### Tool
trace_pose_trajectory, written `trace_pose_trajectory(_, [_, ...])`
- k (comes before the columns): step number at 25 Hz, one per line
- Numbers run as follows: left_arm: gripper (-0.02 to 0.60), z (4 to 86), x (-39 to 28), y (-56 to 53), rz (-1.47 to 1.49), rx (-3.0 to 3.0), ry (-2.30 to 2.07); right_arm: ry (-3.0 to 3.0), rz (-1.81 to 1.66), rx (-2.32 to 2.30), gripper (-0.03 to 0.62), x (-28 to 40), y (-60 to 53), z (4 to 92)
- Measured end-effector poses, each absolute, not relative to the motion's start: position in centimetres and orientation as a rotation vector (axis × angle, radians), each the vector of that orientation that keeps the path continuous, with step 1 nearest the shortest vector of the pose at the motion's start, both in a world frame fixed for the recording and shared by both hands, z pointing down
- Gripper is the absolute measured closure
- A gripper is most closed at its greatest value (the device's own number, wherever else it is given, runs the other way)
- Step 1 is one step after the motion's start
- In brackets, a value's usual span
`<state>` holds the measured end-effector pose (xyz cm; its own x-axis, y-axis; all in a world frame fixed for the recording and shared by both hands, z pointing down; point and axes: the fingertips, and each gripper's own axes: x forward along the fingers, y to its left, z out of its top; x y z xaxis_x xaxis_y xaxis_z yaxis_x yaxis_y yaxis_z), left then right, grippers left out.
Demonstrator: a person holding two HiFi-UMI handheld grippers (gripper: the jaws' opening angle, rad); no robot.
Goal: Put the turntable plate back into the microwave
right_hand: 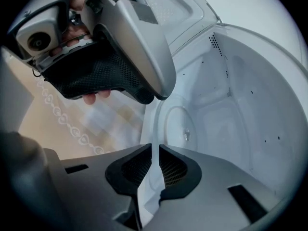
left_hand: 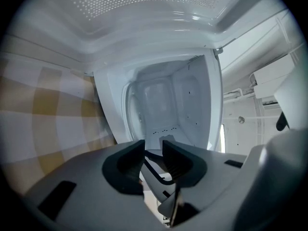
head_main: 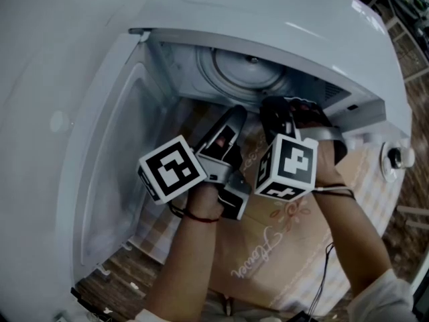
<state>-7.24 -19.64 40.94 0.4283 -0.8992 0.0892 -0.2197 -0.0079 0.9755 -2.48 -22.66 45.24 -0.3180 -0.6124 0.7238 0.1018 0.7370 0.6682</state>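
The clear glass turntable plate (head_main: pixel 247 71) hangs tilted inside the mouth of the white microwave (head_main: pixel 281 19). In the right gripper view its round face (right_hand: pixel 175 126) stands ahead of the jaws, and its rim runs down into the narrow slit between them. My right gripper (head_main: pixel 287 110) is shut on that rim. My left gripper (head_main: pixel 236 113) sits just left of it at the cavity mouth. Its jaws stand a small gap apart, with only a dark curved strip and the white cavity (left_hand: pixel 168 105) showing between them.
The microwave door (head_main: pixel 107 173) stands swung open at the left. A beige checked cloth with a heart border (head_main: pixel 281 247) covers the table below the cavity. The control knob (head_main: pixel 395 157) sticks out at the right.
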Motion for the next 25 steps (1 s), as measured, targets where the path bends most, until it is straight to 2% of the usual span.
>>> trace_pose_trajectory(9, [0.492,40.5,-6.8,-18.9,-0.726,1.521,-1.023,-1.878,-0.661,0.505,0.542,-2.2,-21.4,43.8])
trace_pose_trajectory(25, [0.503,37.7,-4.2,-15.7,-0.712,1.568,-0.959,-2.06,-0.382,0.638,0.551,-0.3,-17.6,40.4])
